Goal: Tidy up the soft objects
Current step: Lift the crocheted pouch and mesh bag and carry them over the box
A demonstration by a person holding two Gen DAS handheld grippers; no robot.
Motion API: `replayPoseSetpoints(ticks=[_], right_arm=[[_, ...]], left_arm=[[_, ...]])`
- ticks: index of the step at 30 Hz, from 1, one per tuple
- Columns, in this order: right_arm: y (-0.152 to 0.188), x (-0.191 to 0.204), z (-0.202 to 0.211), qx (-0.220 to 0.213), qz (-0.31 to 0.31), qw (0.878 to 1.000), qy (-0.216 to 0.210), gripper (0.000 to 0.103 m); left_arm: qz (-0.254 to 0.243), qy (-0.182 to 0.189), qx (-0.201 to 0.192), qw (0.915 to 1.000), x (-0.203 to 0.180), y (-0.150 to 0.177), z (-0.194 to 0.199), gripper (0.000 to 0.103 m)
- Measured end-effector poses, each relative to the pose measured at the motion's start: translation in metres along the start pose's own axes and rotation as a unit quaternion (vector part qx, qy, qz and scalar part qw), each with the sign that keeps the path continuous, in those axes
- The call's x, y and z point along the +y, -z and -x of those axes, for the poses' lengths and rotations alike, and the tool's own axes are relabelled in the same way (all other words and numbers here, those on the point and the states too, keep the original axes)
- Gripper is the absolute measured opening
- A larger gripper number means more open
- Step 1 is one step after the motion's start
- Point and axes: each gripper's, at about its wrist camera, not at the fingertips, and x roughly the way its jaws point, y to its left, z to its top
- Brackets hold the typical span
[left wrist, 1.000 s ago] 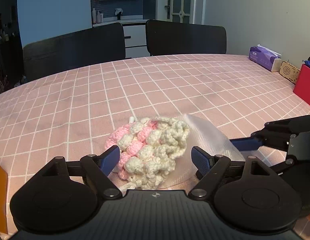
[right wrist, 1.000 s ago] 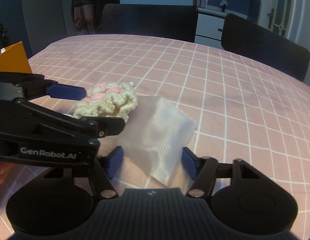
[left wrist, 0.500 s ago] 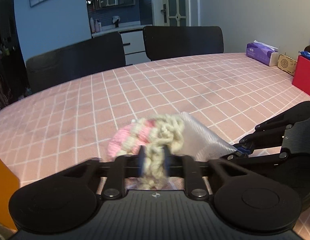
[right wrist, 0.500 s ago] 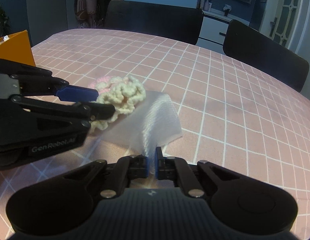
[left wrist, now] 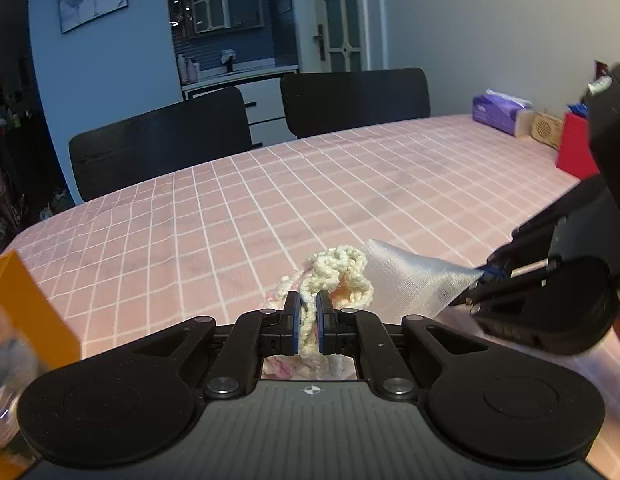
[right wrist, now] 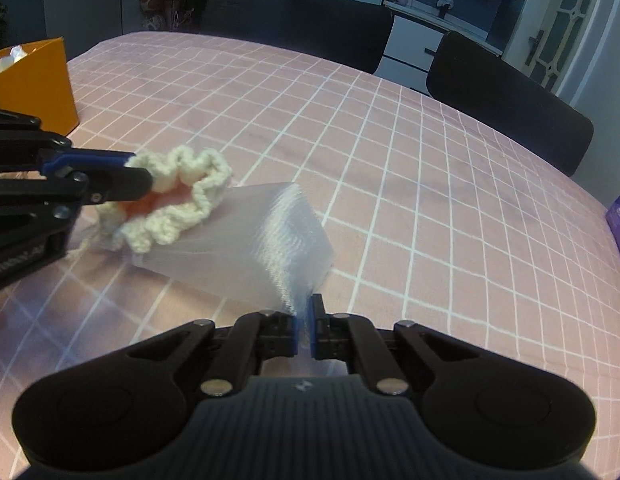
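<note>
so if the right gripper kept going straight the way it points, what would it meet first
Probably the white mesh bag it is already shut on, bunching up ahead of the right gripper. Past that lies the pink checked tablecloth; depth is unclear.

The counter (left wrist: 350,184) has a pink cloth with a white grid on it, and the crochet piece (right wrist: 182,204) is cream yarn with pink peeking through. The mesh bag (right wrist: 262,240) is see-through white, both claws are black with blue pads (right wrist: 90,159), and there's an orange box (right wrist: 34,80), a purple tissue box (left wrist: 498,114) and a red box (left wrist: 576,148).
</note>
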Motion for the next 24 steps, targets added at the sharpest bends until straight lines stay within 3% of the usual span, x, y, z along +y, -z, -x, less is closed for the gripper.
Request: replayPoseSetpoints(ticks=[10, 19, 22, 24], right_arm=[[0.053, 0.02, 0.049, 0.064, -0.058, 0.996, -0.037, 0.002], [0.092, 0.056, 0.072, 0.099, -0.015, 0.994, -0.048, 0.006], [0.096, 0.061, 0.077, 0.086, 0.008, 0.996, -0.038, 0.014], [0.094, 0.064, 0.08, 0.076, 0.021, 0.996, -0.045, 0.045]], left_arm=[[-0.026, 0.046, 0.016, 0.9985, -0.005, 0.049, 0.07, 0.008], [-0.049, 0.061, 0.024, 0.9966, -0.012, 0.092, 0.11, 0.009], [-0.042, 0.067, 0.021, 0.9967, -0.011, 0.101, 0.113, 0.015], [-0.041, 0.069, 0.013, 0.9967, -0.01, 0.104, 0.115, 0.026]])
